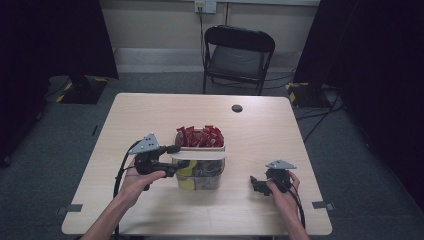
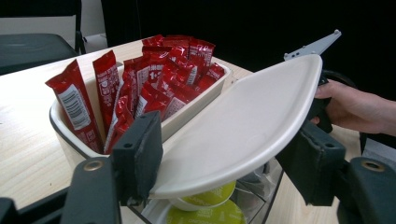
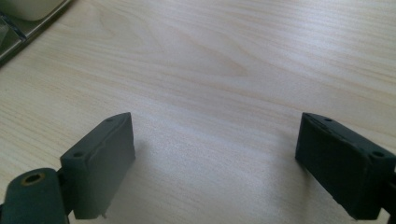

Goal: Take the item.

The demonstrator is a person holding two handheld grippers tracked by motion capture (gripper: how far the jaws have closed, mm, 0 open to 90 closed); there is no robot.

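High view: left gripper [image 1: 181, 156] clamps white lid [image 1: 199, 155] over container [image 1: 210, 172] — right gripper [image 1: 256, 184] wide, empty.

In the left gripper view, the red foil stick sachets [image 2: 154, 79] standing in the cream rectangular tray [image 2: 65, 133] carry white print. A barcode shows on the leftmost sachet, upper left of the frame; one central sachet seems to read "1+", otherwise illegible.
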